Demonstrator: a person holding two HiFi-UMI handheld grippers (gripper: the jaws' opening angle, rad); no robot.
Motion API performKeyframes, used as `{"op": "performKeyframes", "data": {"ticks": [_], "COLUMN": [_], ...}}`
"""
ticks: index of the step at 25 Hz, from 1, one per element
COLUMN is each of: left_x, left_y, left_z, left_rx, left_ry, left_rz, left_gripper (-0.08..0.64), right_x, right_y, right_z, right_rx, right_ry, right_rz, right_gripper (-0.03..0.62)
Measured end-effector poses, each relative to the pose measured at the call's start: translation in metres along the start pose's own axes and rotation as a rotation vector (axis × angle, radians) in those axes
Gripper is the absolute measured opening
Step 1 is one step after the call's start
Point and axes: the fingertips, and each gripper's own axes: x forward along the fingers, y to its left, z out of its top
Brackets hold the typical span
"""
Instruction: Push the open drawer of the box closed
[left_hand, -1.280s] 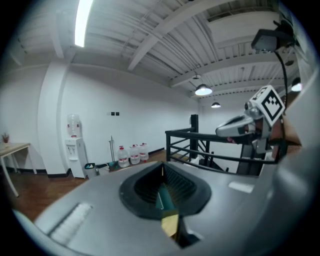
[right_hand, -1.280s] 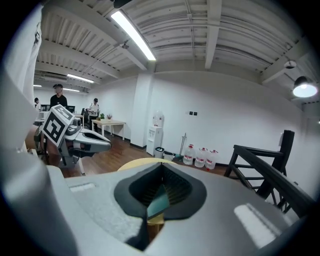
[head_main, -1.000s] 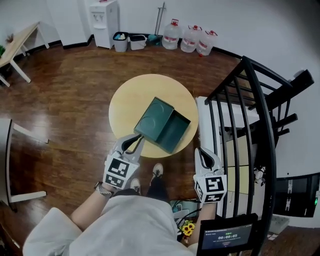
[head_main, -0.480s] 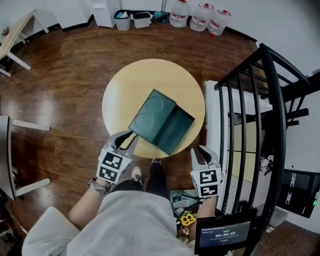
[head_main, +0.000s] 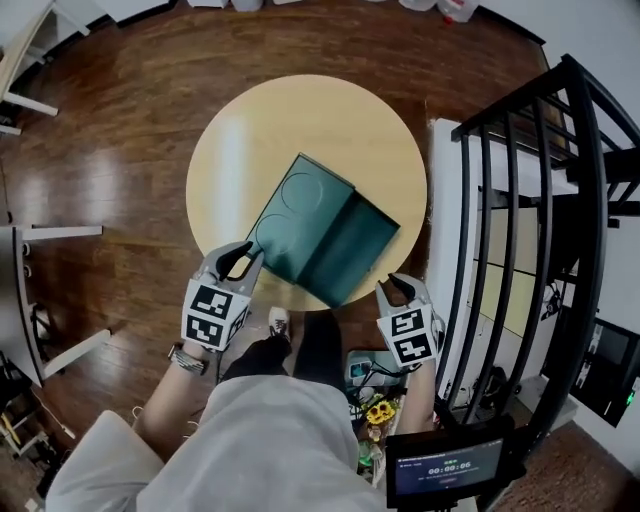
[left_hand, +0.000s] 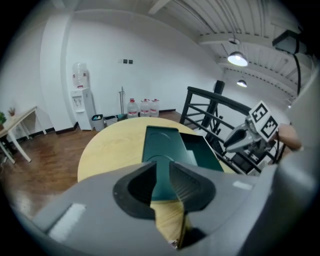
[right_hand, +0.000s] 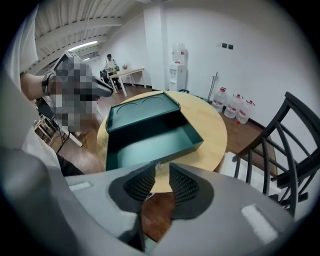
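Dark teal-green box (head_main: 292, 215) with matching drawer (head_main: 352, 250); pale yellow tabletop (head_main: 300, 120); glossy reddish-brown plank floor (head_main: 120, 130); black railing (head_main: 512, 96); white wall (left_hand: 150, 65); light grey shirt (head_main: 270, 440); yellow flowers (head_main: 378, 411).

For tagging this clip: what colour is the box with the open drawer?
Dark green, inside and out; the box shows best in the head view.

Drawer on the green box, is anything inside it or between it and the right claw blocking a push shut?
Nothing visible. The drawer is empty; only bare table and air separate its front wall from the right claw, whose jaws have just been opening, nothing between them.
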Motion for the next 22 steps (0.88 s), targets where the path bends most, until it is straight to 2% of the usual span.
{"op": "performKeyframes", "data": {"ticks": [6, 9, 11, 18, 22], "left_x": [0.002, -0.002, -0.003, -0.003, -0.001], "left_y": [-0.002, -0.009, -0.013, 0.009, 0.020], "left_z": [-0.011, -0.012, -0.011, -0.024, -0.039], "left_rx": [0.003, -0.056, -0.065, -0.052, -0.089], "left_ry": [0.023, 0.017, 0.013, 0.042, 0.087], "left_rz": [-0.003, -0.036, -0.043, 0.037, 0.050], "left_gripper": [0.094, 0.094, 0.094, 0.098, 0.127], "right_x": [0.027, 0.035, 0.039, 0.048, 0.050], "right_y": [0.015, 0.026, 0.030, 0.034, 0.036], "right_z": [-0.022, -0.023, -0.023, -0.021, -0.017], "right_rx": [-0.019, -0.015, -0.019, -0.074, -0.096], "right_ry": [0.064, 0.077, 0.085, 0.116, 0.119], "right_rz": [0.086, 0.116, 0.121, 0.117, 0.123], "right_gripper": [0.101, 0.101, 0.101, 0.101, 0.101]}}
